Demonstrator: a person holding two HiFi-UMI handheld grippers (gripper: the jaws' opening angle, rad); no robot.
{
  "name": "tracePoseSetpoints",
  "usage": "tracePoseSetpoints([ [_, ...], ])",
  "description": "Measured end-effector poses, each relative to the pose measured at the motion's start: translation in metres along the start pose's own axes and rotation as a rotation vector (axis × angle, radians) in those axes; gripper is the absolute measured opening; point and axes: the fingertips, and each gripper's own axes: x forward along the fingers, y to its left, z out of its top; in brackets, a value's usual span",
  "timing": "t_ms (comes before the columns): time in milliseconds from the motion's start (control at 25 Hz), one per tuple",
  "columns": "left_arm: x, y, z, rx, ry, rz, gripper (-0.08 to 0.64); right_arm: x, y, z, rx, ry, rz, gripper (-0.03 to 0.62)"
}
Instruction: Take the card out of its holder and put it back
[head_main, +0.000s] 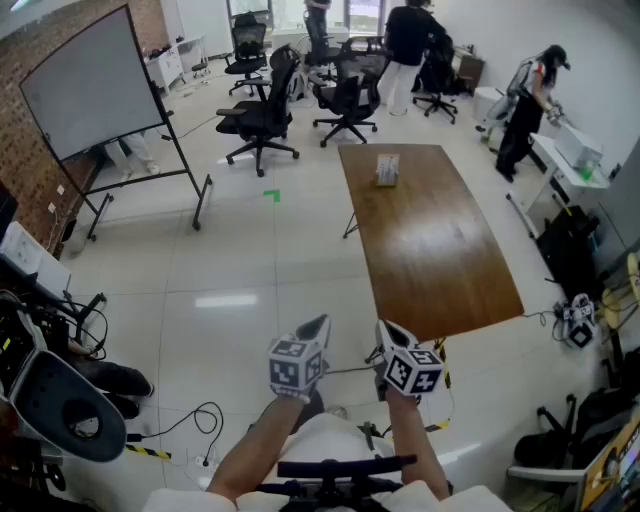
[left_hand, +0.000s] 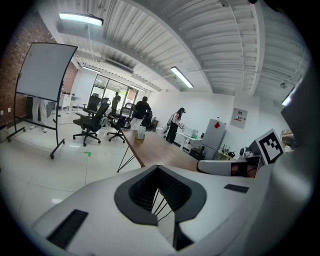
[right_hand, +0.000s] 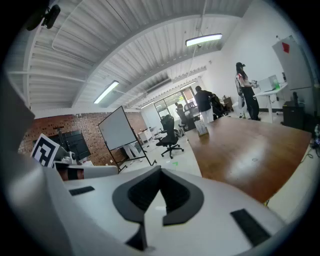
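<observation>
A small clear card holder with a card (head_main: 388, 170) stands upright near the far end of the long wooden table (head_main: 440, 270). It also shows far off as the holder (left_hand: 141, 133) and the holder (right_hand: 202, 128) in the gripper views. Both grippers are held close to the person's body, short of the table's near edge and well away from the holder. My left gripper (head_main: 318, 323) (left_hand: 158, 167) is shut with nothing in it. My right gripper (head_main: 385, 328) (right_hand: 161, 169) hangs beside it, its jaws also closed together and empty.
A rolling whiteboard (head_main: 85, 85) stands at the left. Several black office chairs (head_main: 262, 115) cluster beyond the table. People (head_main: 405, 40) are at the back, one by a desk (head_main: 570, 160) on the right. Cables (head_main: 190, 430) lie on the floor beside dark equipment (head_main: 60, 400).
</observation>
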Motion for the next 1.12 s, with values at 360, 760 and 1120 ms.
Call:
tracePoseSetpoints([
  [360, 0.009, 0.013, 0.000, -0.031, -0.005, 0.038, -0.008, 0.012, -0.006, -0.007, -0.003, 0.035, 0.023, -0.005],
  [760, 0.042, 0.018, 0.013, -0.027, 0.010, 0.014, -0.008, 0.037, -0.023, 0.010, 0.000, 0.038, 0.012, -0.005],
  [1120, 0.077, 0.033, 0.039, -0.021, 0.001, 0.000, -0.008, 0.072, -0.039, 0.040, -0.003, 0.022, 0.018, -0.005],
])
